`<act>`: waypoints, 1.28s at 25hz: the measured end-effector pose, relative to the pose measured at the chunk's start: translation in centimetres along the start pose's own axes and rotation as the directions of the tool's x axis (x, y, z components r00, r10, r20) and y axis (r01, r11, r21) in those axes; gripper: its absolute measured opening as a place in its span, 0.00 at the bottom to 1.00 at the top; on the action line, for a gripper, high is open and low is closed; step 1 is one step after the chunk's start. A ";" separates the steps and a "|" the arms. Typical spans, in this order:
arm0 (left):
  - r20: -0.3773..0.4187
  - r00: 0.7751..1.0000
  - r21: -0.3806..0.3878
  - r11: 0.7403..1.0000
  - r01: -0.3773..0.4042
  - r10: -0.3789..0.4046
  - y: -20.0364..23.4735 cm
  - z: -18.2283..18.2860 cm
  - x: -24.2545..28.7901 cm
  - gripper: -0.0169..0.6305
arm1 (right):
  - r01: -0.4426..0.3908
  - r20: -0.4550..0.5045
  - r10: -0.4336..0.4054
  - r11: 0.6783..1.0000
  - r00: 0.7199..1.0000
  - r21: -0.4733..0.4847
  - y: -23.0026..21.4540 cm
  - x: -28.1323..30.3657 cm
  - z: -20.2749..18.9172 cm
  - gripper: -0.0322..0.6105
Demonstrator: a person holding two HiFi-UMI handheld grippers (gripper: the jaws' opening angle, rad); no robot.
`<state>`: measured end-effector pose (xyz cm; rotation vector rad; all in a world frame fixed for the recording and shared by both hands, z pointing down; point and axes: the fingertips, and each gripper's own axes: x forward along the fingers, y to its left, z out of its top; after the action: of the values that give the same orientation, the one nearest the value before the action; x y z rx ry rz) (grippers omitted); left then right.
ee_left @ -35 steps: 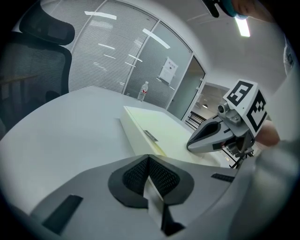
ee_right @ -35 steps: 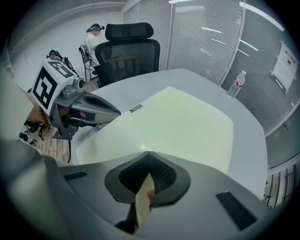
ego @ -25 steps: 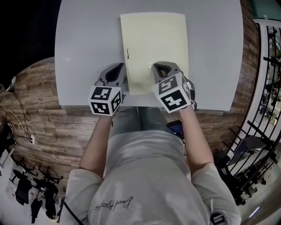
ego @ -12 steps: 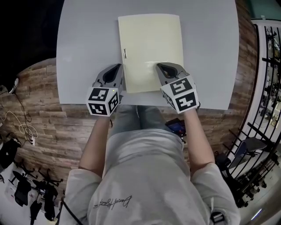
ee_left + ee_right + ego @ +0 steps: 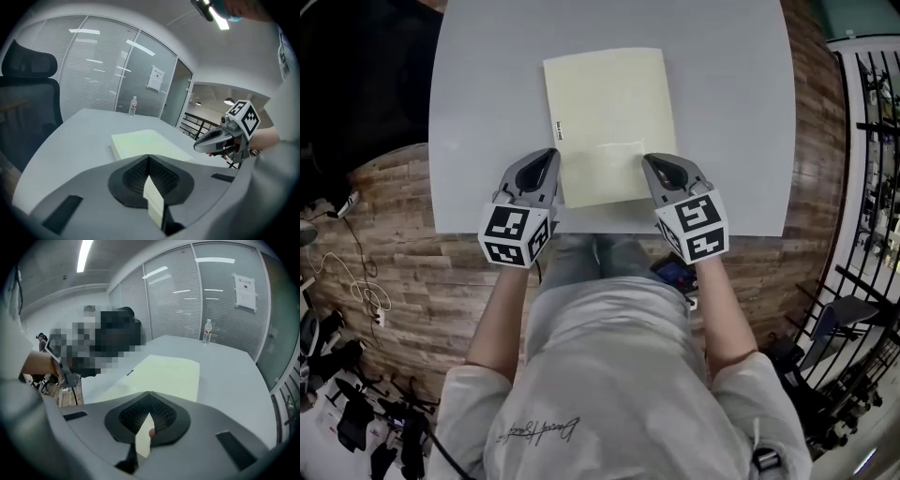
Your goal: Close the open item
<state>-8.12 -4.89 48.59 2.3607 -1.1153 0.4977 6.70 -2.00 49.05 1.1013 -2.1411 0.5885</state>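
Closed pale-yellow folder (image 5: 607,122) lies flat on grey table (image 5: 487,94); my left gripper (image 5: 546,161) and right gripper (image 5: 656,164) flank its near end, both clenched, empty.

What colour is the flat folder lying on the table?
Plain pale yellow. The flat rectangular folder shows best in the head view.

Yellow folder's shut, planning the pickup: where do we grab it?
Probably take the yellow folder by its labelled spine edge, coming low from the left with the left gripper. It lies flat and closed on the table, so nothing to pinch from above; that edge shows thickness for the fingers.
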 end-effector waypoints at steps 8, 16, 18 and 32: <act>0.070 0.997 0.051 0.998 0.039 -0.042 -2.6 4.0 -1.3 0.04 | -0.010 0.067 0.007 0.999 0.998 0.045 0.4 -2.6 0.4 0.07; 0.105 0.991 0.080 0.994 0.075 -0.083 -5.5 5.9 -2.2 0.04 | -0.014 0.134 0.003 0.997 0.991 0.082 0.2 -5.0 1.2 0.07; 0.110 0.990 0.080 0.994 0.077 -0.086 -5.8 6.2 -2.3 0.04 | -0.016 0.142 0.003 0.996 0.990 0.089 0.1 -5.3 1.3 0.07; 0.153 0.982 0.113 0.989 0.095 -0.112 -8.3 7.8 -2.7 0.04 | -0.039 0.246 0.002 0.989 0.969 0.145 -0.3 -7.0 3.0 0.07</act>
<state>-2.27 -3.00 38.64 2.5736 -1.0508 0.3442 8.98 -0.35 41.98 1.2922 -2.3524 0.6599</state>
